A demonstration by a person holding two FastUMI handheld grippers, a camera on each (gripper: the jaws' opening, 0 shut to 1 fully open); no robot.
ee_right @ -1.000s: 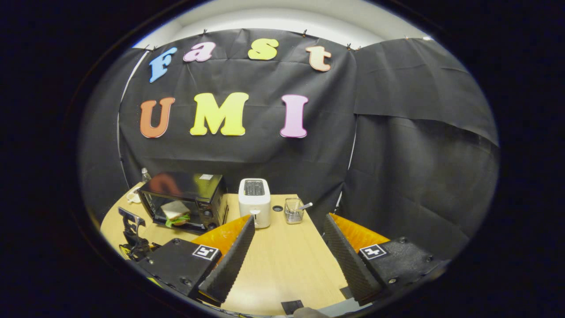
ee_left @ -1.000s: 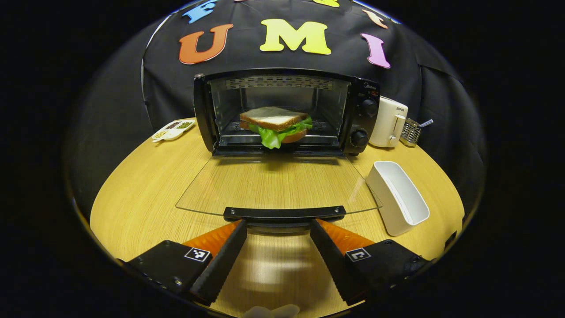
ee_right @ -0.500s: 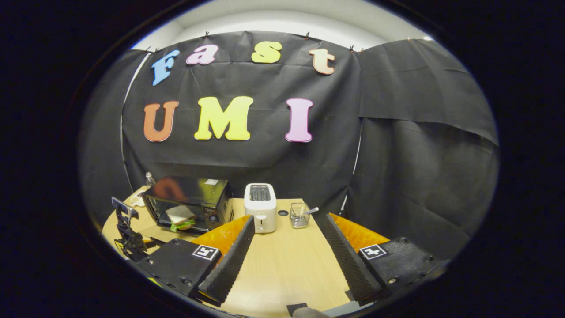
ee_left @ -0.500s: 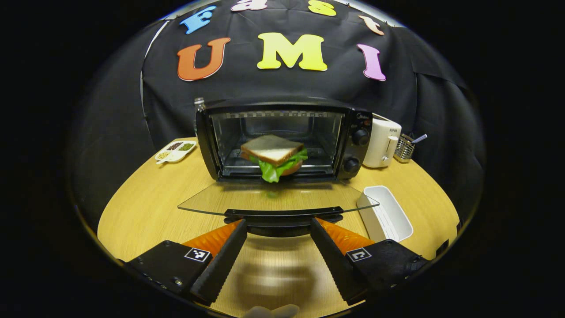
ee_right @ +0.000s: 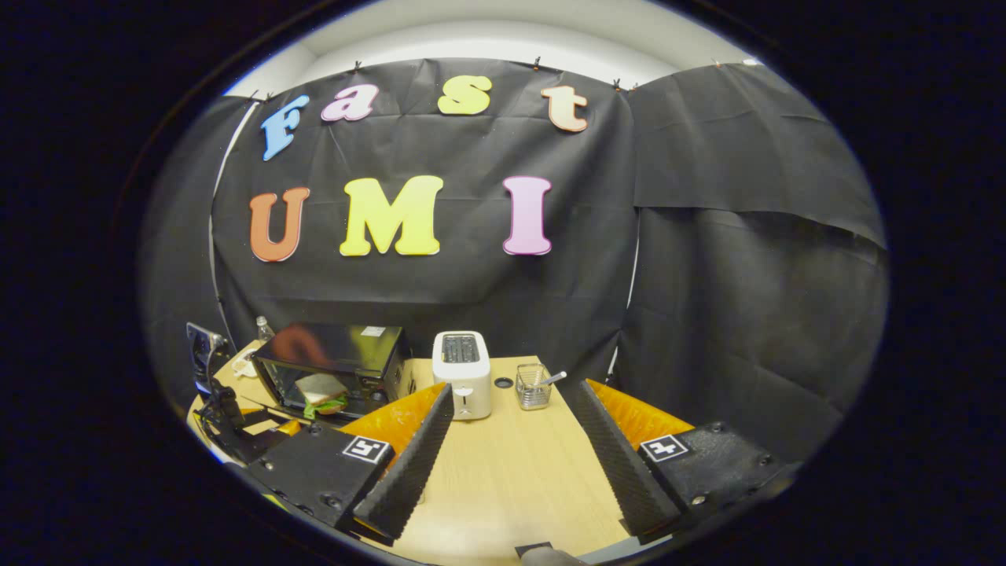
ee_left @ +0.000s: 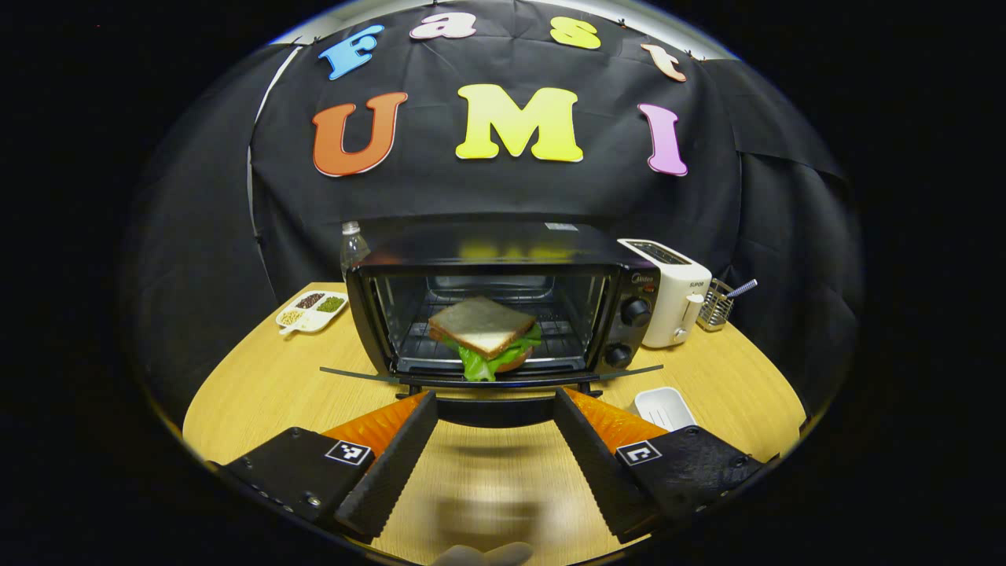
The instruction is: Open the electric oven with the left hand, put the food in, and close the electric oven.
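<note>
Sitting on the oven rack (ee_left: 550,334) inside the electric oven (ee_left: 503,303): a sandwich (ee_left: 482,336) with lettuce hanging at its front edge, also visible through the opening in the right gripper view (ee_right: 322,391). Glass door (ee_left: 491,376) seen almost edge-on, raised to about level, its dark handle (ee_left: 495,409) lying between the two fingers (ee_left: 389,468) of the left gripper (ee_left: 493,424). Jaws spread wide, no firm clamp on the handle visible; contact with it hard to judge. Right gripper (ee_right: 515,440) held well apart from the oven, over bare wooden table (ee_right: 503,479), jaws wide apart and holding nothing. Beside the oven's knob side, a white toaster (ee_left: 668,291), then a small wire basket (ee_left: 717,305) with a utensil in it. In front of the toaster, a white rectangular tray (ee_left: 664,407). On the oven's other side, a divided dish (ee_left: 312,310) of seeds or spices and a clear bottle (ee_left: 353,245) behind the oven's corner.
</note>
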